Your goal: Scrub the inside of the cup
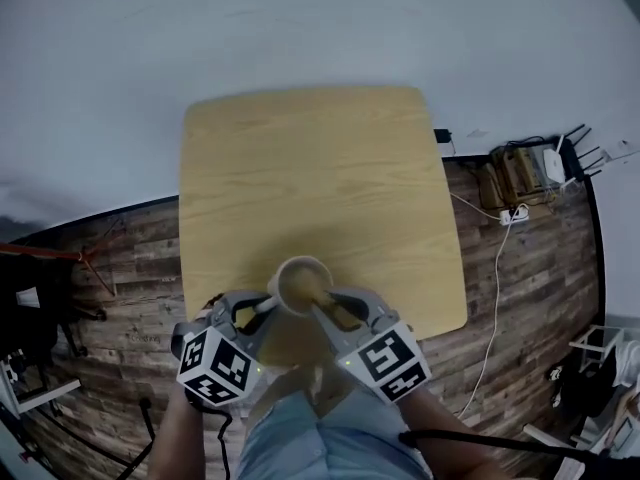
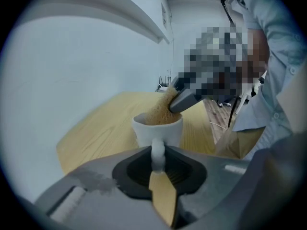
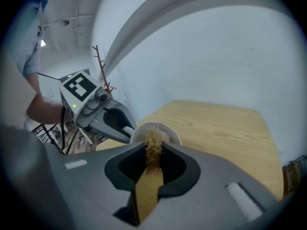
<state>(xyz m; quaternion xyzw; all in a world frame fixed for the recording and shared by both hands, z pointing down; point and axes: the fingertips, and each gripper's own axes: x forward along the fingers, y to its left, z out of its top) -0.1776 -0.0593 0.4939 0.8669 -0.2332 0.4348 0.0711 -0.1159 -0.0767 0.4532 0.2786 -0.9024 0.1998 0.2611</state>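
Head view: the white ceramic cup (image 1: 303,284) stands near the front edge of the square light-wood table (image 1: 310,168), with open tabletop beyond it. Left gripper view: the left gripper (image 2: 158,149) pinches the cup's handle (image 2: 158,150). Right gripper view: the right gripper (image 3: 153,151) clamps a tan fibrous scrubber (image 3: 152,138) that dips into the cup.

The inside bottom of the white ceramic cup (image 1: 303,286) cannot be seen: a tan fibrous scrub pad (image 3: 152,145) fills its mouth, and the pad's near end disappears inside the right gripper (image 3: 151,158). Most of the cup's handle is buried in the left gripper (image 2: 157,163), whose grey body covers the cup's base. The pale wooden table (image 1: 300,168) loses its near edge under both tools. The person's forearms (image 1: 178,436) run off the head view's bottom edge, and the clutter (image 1: 515,173) on the plank floor (image 1: 520,288) is too small to name.
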